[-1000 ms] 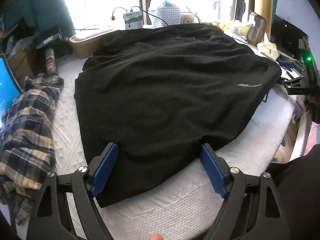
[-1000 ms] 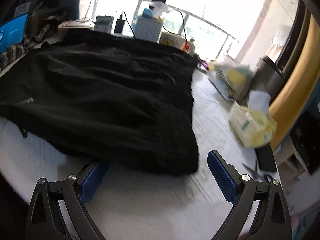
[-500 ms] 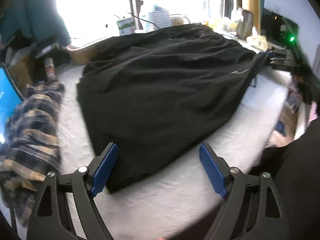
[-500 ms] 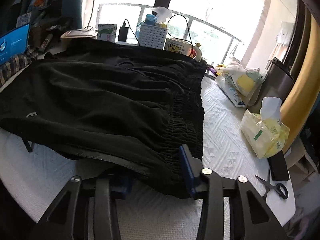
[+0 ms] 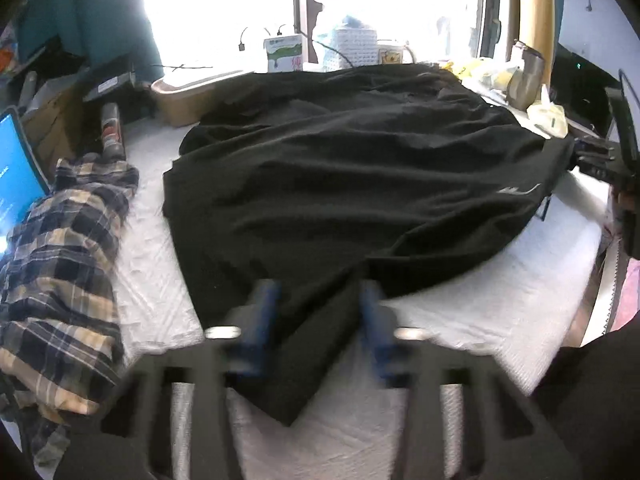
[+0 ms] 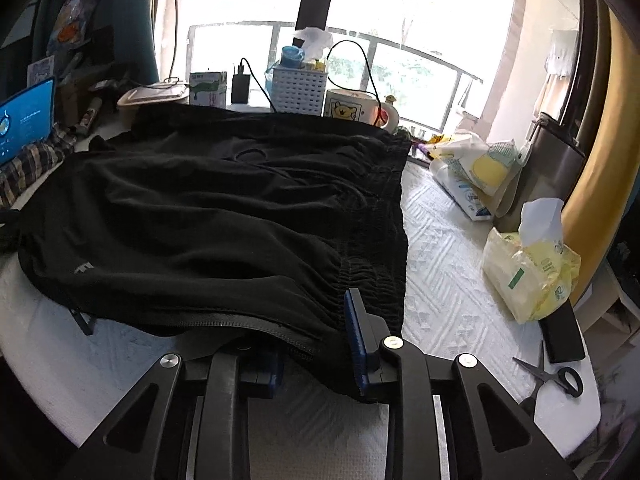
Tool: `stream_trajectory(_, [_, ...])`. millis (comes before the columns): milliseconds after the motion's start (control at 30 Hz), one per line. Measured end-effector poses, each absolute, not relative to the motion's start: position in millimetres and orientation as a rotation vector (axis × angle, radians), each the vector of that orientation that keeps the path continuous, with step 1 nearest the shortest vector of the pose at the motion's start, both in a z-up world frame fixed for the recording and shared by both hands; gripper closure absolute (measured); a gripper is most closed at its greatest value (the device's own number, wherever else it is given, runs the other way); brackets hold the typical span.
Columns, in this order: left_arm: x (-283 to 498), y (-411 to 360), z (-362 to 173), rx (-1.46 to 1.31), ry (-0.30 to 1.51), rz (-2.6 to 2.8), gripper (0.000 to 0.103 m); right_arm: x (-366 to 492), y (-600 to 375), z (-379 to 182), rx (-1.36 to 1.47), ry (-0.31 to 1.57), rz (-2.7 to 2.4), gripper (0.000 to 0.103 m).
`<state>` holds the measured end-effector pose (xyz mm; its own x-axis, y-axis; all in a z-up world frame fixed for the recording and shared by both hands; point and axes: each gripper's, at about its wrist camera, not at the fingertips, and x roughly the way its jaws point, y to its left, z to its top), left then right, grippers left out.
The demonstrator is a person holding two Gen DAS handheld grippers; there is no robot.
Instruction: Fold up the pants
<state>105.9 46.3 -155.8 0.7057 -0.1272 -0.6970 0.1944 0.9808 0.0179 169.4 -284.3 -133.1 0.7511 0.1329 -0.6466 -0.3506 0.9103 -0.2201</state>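
Black pants (image 5: 352, 184) lie spread across a white padded table (image 5: 500, 300). In the left wrist view my left gripper (image 5: 316, 316) is blurred, its blue pads closed in on the near hem corner of the pants. In the right wrist view the pants (image 6: 208, 216) show their gathered waistband at the right. My right gripper (image 6: 320, 344) is shut on the near waistband corner; the left pad is hidden under the cloth.
A plaid shirt (image 5: 60, 272) lies at the table's left, beside a laptop (image 5: 16, 160). Tissue packs (image 6: 528, 276), scissors (image 6: 556, 376), a black phone (image 6: 564, 336), a metal cup (image 6: 556, 160), a mug (image 6: 352, 108) and a basket (image 6: 298, 88) crowd the right and far edges.
Both grippers have gone from wide open to closed on the pants: the right on the waistband corner first, then the left on the hem corner.
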Motion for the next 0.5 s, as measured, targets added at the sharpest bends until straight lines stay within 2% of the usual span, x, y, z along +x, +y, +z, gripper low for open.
stream_trajectory(100, [102, 46, -156, 0.065, 0.765, -0.202, 0.097, 164, -286, -135, -0.366, 0.671, 0.245, 0.084])
stream_trajectory(233, [90, 51, -155, -0.005, 0.77, -0.258, 0.097, 149, -288, -127, -0.404, 0.653, 0.191, 0.09])
stream_trajectory(500, [54, 53, -145, 0.016, 0.732, -0.28, 0.099, 107, -293, -99, -0.466, 0.607, 0.127, 0.092])
